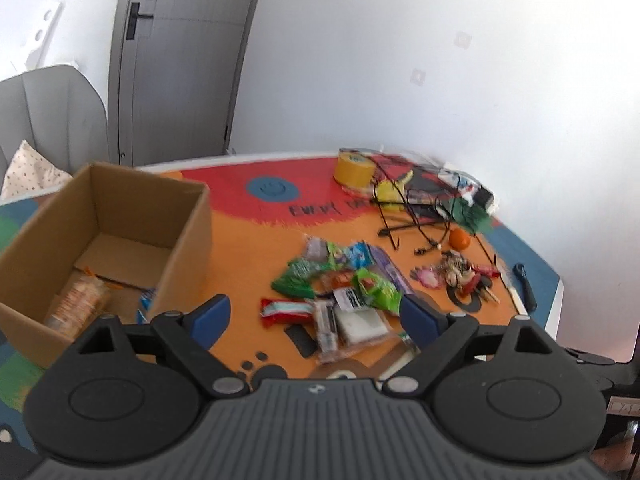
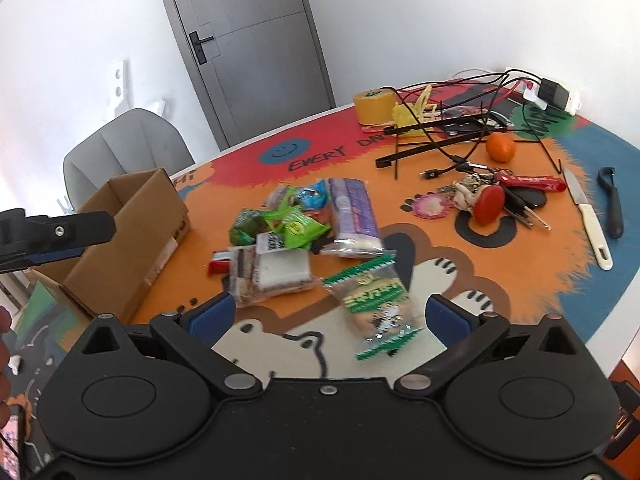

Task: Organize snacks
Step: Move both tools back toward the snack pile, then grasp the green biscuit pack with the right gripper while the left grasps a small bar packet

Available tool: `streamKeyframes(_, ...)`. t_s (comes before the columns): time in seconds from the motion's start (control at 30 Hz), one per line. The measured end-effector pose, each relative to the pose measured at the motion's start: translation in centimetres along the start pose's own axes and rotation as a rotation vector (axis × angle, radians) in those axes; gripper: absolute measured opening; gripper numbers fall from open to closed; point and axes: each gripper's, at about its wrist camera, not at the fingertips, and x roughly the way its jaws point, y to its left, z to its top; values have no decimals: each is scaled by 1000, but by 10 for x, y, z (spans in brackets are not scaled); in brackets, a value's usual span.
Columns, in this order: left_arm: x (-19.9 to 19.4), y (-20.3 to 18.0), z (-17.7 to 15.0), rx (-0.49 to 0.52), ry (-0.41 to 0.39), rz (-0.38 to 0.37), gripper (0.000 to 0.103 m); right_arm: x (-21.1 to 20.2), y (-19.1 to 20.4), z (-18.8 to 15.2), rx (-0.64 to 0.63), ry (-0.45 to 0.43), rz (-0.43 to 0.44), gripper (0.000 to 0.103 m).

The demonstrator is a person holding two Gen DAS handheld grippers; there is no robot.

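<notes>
A pile of snack packets (image 1: 340,288) lies mid-table, also in the right wrist view (image 2: 296,232). An open cardboard box (image 1: 104,240) stands to its left and holds a wrapped biscuit pack (image 1: 78,304); the box also shows in the right wrist view (image 2: 128,240). My left gripper (image 1: 316,316) is open and empty, held above the near edge of the pile. My right gripper (image 2: 328,316) is open and empty, just above a green-trimmed cookie bag (image 2: 374,304). The left gripper's fingers (image 2: 60,236) show at the far left of the right wrist view.
On the colourful mat (image 2: 500,280) beyond the pile are a yellow tape roll (image 2: 374,106), tangled black cables (image 2: 440,136), an orange (image 2: 500,147), keys (image 2: 496,200), a white-handled knife (image 2: 588,220) and a black peeler (image 2: 612,208). A grey chair (image 2: 124,148) stands behind the box.
</notes>
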Motion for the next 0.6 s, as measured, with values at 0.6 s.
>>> streamKeyframes(0.6,72,1,-26,-57,54,12,78,38,-26,-13,-28,21,-27,78)
